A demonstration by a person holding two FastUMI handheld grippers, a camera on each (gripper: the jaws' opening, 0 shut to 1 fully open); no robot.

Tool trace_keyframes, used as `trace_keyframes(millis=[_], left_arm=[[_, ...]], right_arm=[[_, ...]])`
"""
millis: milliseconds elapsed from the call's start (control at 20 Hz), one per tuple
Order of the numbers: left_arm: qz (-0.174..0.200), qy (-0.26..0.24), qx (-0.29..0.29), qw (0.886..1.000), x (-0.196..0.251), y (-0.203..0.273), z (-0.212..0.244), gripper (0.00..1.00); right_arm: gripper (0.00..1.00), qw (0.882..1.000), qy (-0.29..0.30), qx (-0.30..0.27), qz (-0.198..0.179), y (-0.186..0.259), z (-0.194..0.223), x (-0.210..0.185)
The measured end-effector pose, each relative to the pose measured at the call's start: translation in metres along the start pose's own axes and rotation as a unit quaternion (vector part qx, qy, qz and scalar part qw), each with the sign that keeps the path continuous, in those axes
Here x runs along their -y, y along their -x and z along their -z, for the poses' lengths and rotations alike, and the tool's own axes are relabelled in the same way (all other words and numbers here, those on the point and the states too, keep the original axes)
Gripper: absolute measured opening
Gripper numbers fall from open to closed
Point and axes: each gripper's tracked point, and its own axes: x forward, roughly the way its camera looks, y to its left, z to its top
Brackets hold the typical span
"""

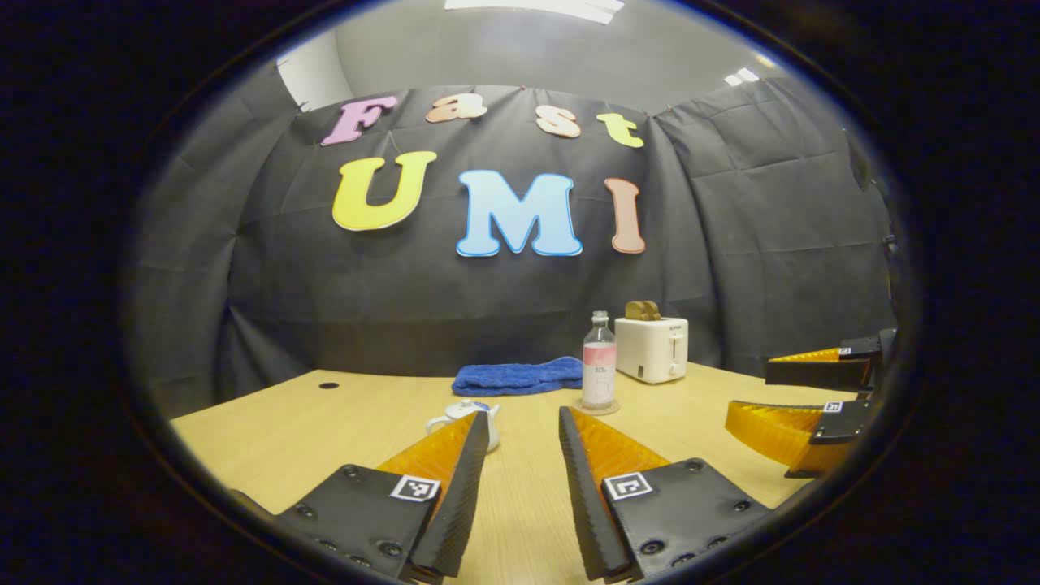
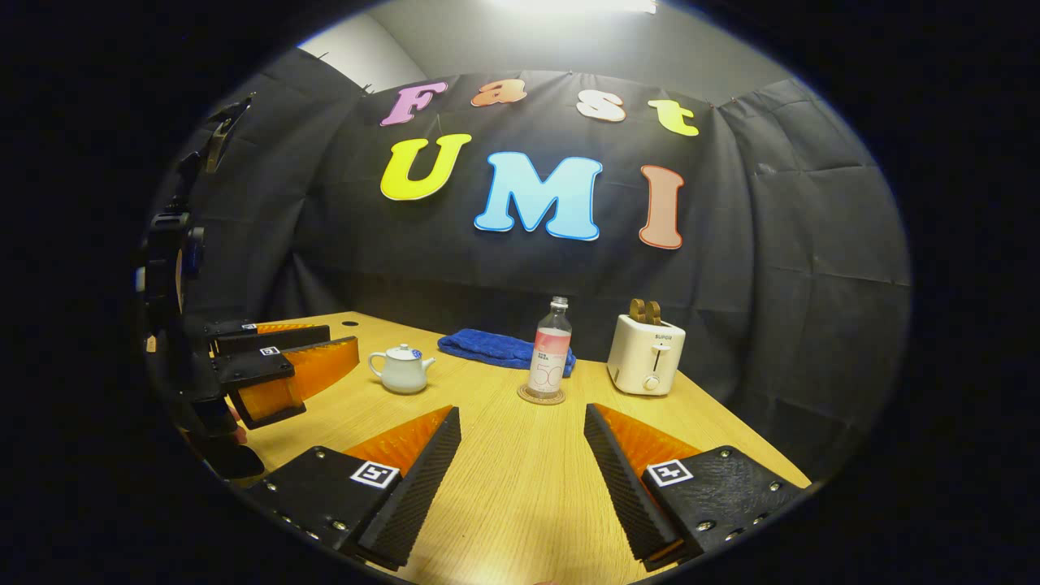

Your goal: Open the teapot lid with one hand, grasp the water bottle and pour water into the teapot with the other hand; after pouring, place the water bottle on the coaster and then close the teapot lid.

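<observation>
Teapot [image 2: 400, 369] spout unobstructed in right gripper view.

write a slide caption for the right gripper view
Open right gripper facing lidded teapot, water bottle on coaster, toaster.

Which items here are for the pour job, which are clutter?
Job: teapot with lid on; water bottle standing on coaster.
Clutter: blue towel; toaster with toast in its slots.
</observation>
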Motion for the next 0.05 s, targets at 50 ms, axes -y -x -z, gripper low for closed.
trace_keyframes(millis=[50], left_arm=[[0.002,0.003,0.000,1.000,0.0019,0.0020,0.0020,0.65]], right_arm=[[0.95,1.000,-0.001,0.005,0.000,0.0000,-0.0025,-0.0015]])
